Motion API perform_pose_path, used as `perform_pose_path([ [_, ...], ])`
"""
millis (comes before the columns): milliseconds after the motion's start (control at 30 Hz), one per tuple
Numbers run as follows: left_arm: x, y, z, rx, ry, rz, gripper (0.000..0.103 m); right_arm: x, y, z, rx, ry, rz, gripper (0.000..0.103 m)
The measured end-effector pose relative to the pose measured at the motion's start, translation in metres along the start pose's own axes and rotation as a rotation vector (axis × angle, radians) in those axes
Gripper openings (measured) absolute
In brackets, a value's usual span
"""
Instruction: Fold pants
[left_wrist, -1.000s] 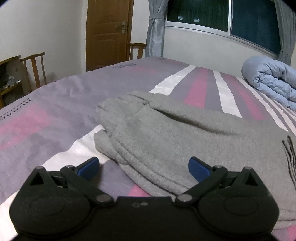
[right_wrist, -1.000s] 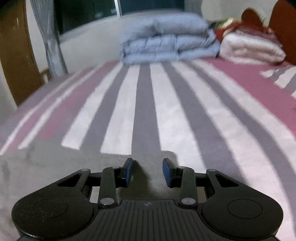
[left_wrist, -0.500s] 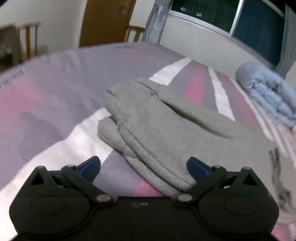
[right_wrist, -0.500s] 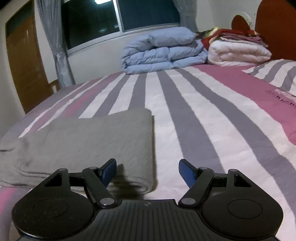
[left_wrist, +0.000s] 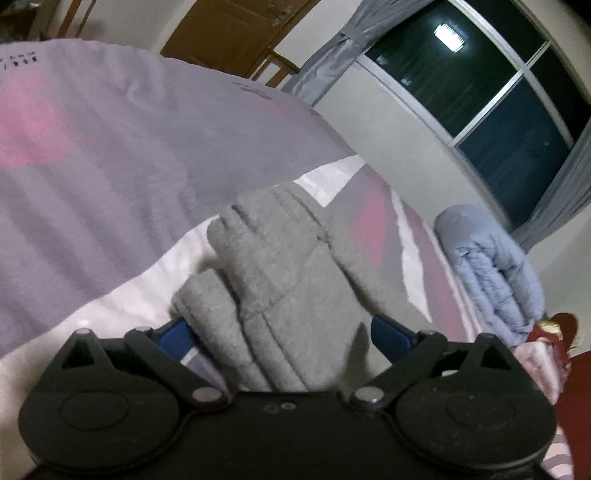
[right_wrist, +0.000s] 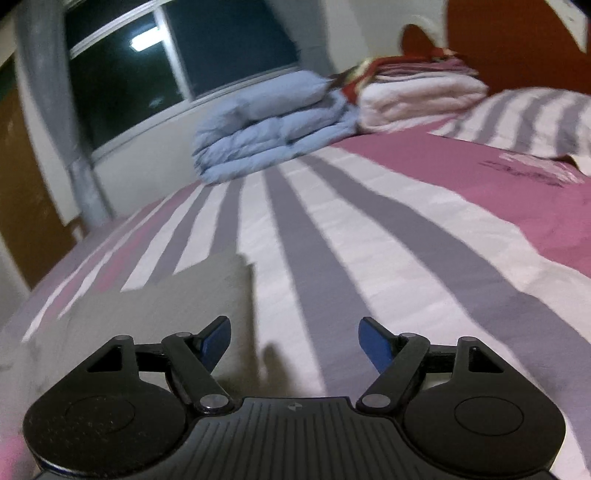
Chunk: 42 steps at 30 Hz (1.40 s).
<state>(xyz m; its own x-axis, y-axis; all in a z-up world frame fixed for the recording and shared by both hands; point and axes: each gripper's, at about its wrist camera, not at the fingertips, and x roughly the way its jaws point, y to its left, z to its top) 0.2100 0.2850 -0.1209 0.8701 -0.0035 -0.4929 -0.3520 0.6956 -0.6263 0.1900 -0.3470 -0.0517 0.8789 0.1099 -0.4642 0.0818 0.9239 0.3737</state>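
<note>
Grey folded pants (left_wrist: 280, 266) lie on the striped bed sheet (left_wrist: 92, 177). In the left wrist view their thick folded end reaches in between the blue pads of my left gripper (left_wrist: 282, 334). That gripper's jaws are wide and closing, and the pads do not visibly press the cloth. In the right wrist view the pants' other end (right_wrist: 166, 306) lies flat at the lower left. My right gripper (right_wrist: 295, 339) is open, its left finger over the pants' straight edge, its right finger over bare sheet. Nothing sits between its pads.
A folded light-blue duvet (right_wrist: 273, 129) lies at the far side of the bed below the window, also seen as a duvet (left_wrist: 491, 266) at right. White and red folded blankets (right_wrist: 421, 99) and a striped pillow (right_wrist: 528, 118) lie by the headboard. A wooden door (left_wrist: 229, 33) stands beyond.
The left gripper rolled and moved in over the pants' folded end, its jaws narrowing a little. The right gripper opened from a narrow gap to wide and shifted toward the pants' right edge.
</note>
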Motion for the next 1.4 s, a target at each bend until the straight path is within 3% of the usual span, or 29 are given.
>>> perform_pose_path([
  [67,-0.005,0.003,-0.004,-0.028,0.006,-0.025,0.067,-0.002,-0.007,0.003,0.027,-0.008,-0.016,0.076],
  [133,-0.011,0.007,-0.009,-0.067,0.016,-0.072,0.062,-0.003,-0.012,0.004,0.052,-0.014,-0.017,0.076],
  [200,-0.005,0.008,-0.009,-0.058,0.022,-0.063,0.062,-0.003,-0.012,0.006,0.045,-0.024,-0.053,0.076],
  [300,0.003,0.009,-0.003,-0.101,0.03,-0.072,0.062,-0.001,-0.011,0.013,-0.032,-0.079,-0.17,0.076],
  [367,0.004,0.014,-0.003,-0.128,0.021,-0.101,0.061,-0.002,-0.024,0.021,0.026,-0.112,-0.227,0.076],
  [400,0.004,0.017,-0.004,-0.133,0.017,-0.113,0.056,-0.002,-0.031,0.023,0.058,-0.114,-0.244,0.076],
  [433,0.006,0.021,-0.004,-0.141,0.02,-0.113,0.031,-0.002,-0.037,0.022,0.082,-0.111,-0.253,0.076],
  [467,0.013,0.028,-0.004,-0.178,0.029,-0.129,0.024,-0.004,-0.042,0.021,0.107,-0.105,-0.256,0.076],
  [633,0.002,0.015,-0.005,-0.141,-0.026,-0.157,0.017,-0.01,-0.049,0.022,0.136,-0.104,-0.22,0.076],
  [733,-0.011,-0.016,-0.001,-0.036,-0.072,-0.197,0.017,-0.01,-0.053,0.03,0.134,-0.083,-0.193,0.076],
  [967,-0.021,-0.117,0.0,0.214,-0.069,-0.259,0.017,-0.001,-0.07,0.051,0.147,0.017,-0.116,0.076],
  [1167,-0.014,-0.192,-0.051,0.403,-0.036,-0.245,0.017,-0.001,-0.084,0.058,0.114,0.089,-0.063,0.076],
  [1400,0.006,-0.272,-0.114,0.618,0.061,-0.339,0.017,-0.007,-0.101,0.054,0.13,0.098,-0.029,0.076],
])
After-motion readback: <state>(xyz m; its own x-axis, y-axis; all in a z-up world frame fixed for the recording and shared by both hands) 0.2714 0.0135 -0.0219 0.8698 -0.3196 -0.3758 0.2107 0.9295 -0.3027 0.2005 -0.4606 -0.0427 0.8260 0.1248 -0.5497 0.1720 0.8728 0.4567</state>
